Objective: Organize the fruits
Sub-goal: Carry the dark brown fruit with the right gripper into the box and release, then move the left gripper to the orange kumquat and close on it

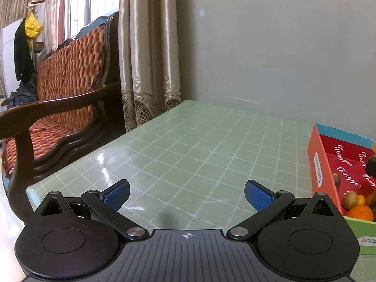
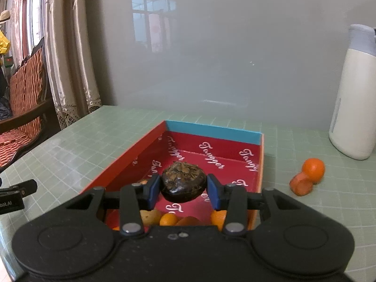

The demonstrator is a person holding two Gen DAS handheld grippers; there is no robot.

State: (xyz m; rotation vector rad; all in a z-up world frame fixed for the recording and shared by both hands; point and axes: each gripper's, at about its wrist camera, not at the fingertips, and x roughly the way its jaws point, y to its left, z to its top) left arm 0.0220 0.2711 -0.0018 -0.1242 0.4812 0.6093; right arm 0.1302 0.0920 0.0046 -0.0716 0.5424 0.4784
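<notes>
Right now my right gripper [image 2: 183, 189] is clamped on a dark, round fruit [image 2: 183, 183], its blue pads pressed against either side. That fruit looks flattened, with a glossy black lower half and a rough, brown, flaky top. I am holding it in the air above the box [image 2: 131, 157], over the near half of the red floor. Below it, at the near end of the box, I see a small heap of fruit: oranges [image 2: 168, 219] and a yellowish-brown piece [image 2: 150, 216], partly hidden by my gripper's body.

My left gripper [image 1: 186, 193] stands wide open with nothing between its pads, hovering over a bare stretch of the green checked table [image 1: 188, 145], left of the box.

The box is open-topped, orange outside, red inside with white script, and has a blue strip along the far wall. Its walls rise around the fruit pile, and the left wall stands between my left gripper and the fruit.

To the right of the box, on the table, two orange fruits [image 2: 307, 176] lie touching each other. Beyond them a tall white bottle [image 2: 352, 98] with a grey cap stands upright near the wall. Far left, a wooden sofa [image 1: 58, 108] with orange cushions sits beside beige curtains [image 1: 148, 54].
</notes>
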